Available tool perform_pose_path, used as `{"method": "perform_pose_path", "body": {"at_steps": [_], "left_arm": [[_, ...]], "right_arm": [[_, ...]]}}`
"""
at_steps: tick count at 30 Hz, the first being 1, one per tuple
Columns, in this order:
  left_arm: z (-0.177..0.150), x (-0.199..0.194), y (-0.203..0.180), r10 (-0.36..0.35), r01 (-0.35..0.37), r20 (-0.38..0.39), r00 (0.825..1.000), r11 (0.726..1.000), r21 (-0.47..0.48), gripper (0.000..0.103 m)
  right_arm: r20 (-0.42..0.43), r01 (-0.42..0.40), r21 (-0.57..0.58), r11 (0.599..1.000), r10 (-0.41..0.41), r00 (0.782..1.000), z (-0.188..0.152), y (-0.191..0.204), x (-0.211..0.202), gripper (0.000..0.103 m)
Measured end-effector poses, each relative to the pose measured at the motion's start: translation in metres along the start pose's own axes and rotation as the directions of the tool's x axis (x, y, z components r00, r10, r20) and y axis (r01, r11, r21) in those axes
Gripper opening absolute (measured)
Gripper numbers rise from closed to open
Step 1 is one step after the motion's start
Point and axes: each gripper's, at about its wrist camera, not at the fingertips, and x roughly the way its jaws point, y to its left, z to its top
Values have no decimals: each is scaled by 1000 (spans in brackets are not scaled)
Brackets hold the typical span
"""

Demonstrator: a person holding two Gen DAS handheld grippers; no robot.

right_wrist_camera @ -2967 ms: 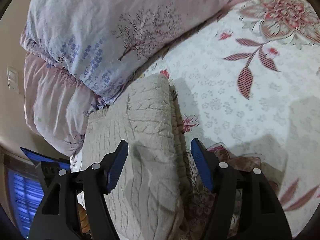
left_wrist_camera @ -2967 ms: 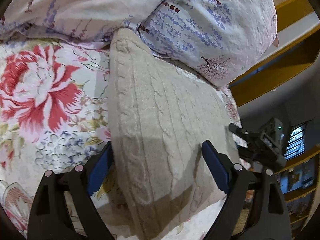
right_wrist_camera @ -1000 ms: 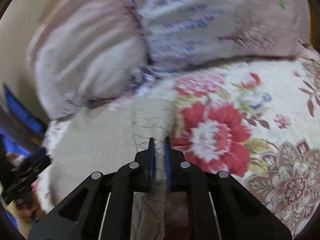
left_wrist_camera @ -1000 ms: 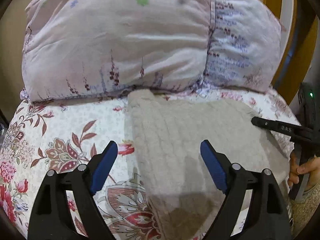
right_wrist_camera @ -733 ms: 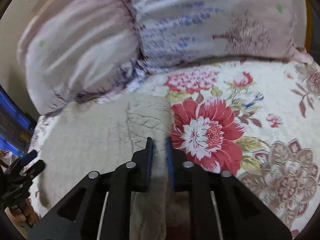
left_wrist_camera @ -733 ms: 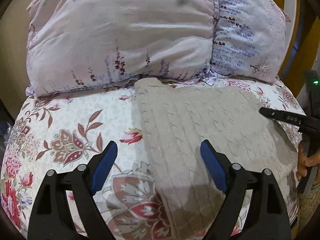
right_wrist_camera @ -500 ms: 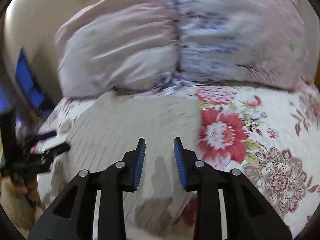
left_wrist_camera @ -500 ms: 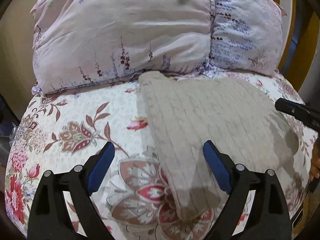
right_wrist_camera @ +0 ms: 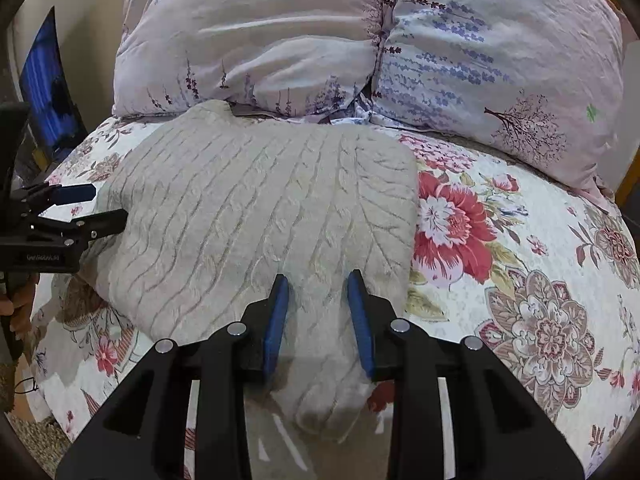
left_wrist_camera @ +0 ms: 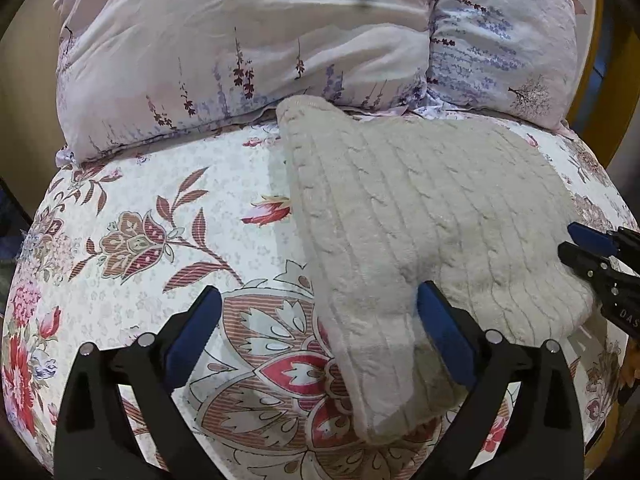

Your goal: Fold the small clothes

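Knitwear (right_wrist_camera: pixel 260 216), a beige cable-knit piece, is laid on the bed (right_wrist_camera: pixel 520 280), reaching ahead of both claws to the pillows (right_wrist_camera: pixel 320 40). The left claw (left_wrist_camera: pixel 316 308) is spread wide and empty; the right claw (right_wrist_camera: pixel 318 284) is parted, gripping nothing. A clean fold is best had if the near hem is pinched evenly.

The sweater (left_wrist_camera: pixel 420 208) lies on the bed (left_wrist_camera: pixel 152 248), its far edge touching the pillows (left_wrist_camera: pixel 280 40) behind; tongs flank it.
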Motion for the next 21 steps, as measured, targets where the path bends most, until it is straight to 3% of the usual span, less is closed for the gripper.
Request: {"method": "perform_pose_path", "body": {"at_steps": [7,10,11,12,14,21], "left_arm": [[-2,-7,0,12,-12,48,999,1000,0,101],[-9,-20,3,4,-3,81,997,1000,-18,101],[-12,-25,5,4,-2,92,996,1000,-24,101],[-15,-31,8,6,-2,104,995,999,-35,101],[-19,-40,13,17,-10,116,993,998,-57,101],[-34,-72,50,78,-45,163,983,979,-198,101]], "right_arm": [[10,-11,61,998,10,1000,5,-3,-5,36],[51,-34,123,992,28,998,2,-9,-20,64],[67,-6,132,991,-3,998,1,-11,-25,84],[80,28,133,991,-39,996,0,-11,-29,92],[114,100,128,987,-115,987,-2,-13,-40,92],[143,222,241,945,-261,955,-12,-36,-65,102]]}}
